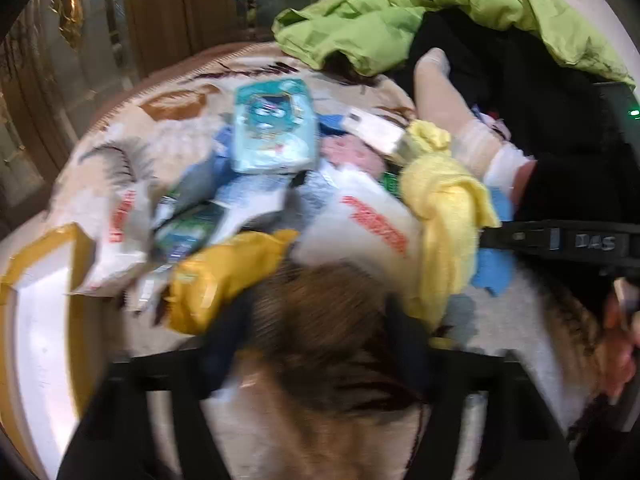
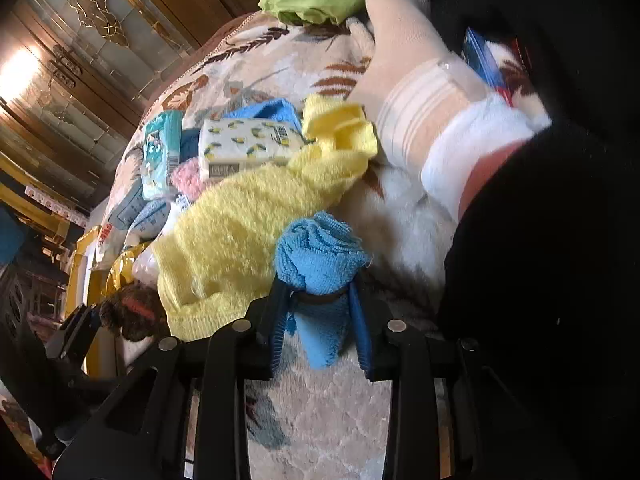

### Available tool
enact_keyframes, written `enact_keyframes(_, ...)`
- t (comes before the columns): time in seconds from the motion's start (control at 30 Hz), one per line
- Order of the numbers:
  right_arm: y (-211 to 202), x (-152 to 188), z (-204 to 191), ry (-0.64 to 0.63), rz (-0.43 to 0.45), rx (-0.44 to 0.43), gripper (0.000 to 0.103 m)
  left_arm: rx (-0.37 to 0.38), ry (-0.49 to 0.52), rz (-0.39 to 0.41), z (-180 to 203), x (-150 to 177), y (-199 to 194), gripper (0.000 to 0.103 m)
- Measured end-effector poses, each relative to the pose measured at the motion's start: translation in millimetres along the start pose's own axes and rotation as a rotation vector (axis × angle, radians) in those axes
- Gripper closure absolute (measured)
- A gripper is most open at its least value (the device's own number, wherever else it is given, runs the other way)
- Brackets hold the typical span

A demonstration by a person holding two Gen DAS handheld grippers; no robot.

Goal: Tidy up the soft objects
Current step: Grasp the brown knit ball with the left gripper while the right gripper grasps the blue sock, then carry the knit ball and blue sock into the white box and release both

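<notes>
My right gripper (image 2: 320, 300) is shut on a bunched blue cloth (image 2: 320, 256), held just above the patterned blanket (image 2: 340, 408). A yellow towel (image 2: 240, 224) lies right beside it; it also shows in the left wrist view (image 1: 444, 208). My left gripper (image 1: 320, 332) is shut on a brown furry soft toy (image 1: 320, 312), which fills the gap between the fingers; the toy shows in the right wrist view (image 2: 132, 312). Ahead of it lies a pile: a yellow packet (image 1: 224, 276), white bags (image 1: 360, 224), a teal tissue pack (image 1: 272, 128).
A lemon-print tissue pack (image 2: 248, 148), a teal pack (image 2: 158, 152) and a pink cloth (image 2: 188, 178) lie farther back. A person's socked foot (image 2: 408, 72) and dark-trousered leg (image 2: 540, 260) rest at the right. A green jacket (image 1: 400, 12) lies at the far edge.
</notes>
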State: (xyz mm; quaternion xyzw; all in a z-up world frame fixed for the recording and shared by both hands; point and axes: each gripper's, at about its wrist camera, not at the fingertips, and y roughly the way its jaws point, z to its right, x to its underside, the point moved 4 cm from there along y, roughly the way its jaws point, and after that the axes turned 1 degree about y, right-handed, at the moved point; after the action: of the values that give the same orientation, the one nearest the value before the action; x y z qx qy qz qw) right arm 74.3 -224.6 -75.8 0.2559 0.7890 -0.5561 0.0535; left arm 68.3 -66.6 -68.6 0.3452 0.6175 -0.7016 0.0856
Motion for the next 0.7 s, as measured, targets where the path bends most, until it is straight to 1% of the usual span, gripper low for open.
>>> enact_keyframes(0.07,-7,2,-3,-0.008,0.012,-0.015,0.076,0.054,-0.023,-0.005,-7,0,-3,0.056)
enact_keyframes(0.13,-16,3,-7,-0.016,0.029,-0.034,0.076,0.073,-0.045,-0.004,-11,1,-5,0.058)
enact_keyframes(0.3,-26,5,-11,-0.022,0.039,-0.067,0.076,0.068,-0.061,0.009,-10,5,-12,0.06)
enact_keyframes(0.37,-30,7,-13,-0.027,0.039,-0.08,0.076,0.087,-0.074,0.02,-11,7,-20,0.06)
enact_keyframes(0.53,-50,15,-21,-0.045,0.049,-0.115,0.076,0.125,-0.067,0.045,-8,8,-48,0.06)
enact_keyframes(0.7,-66,20,-34,-0.074,0.059,-0.151,0.076,0.157,-0.072,0.078,-13,7,-75,0.06)
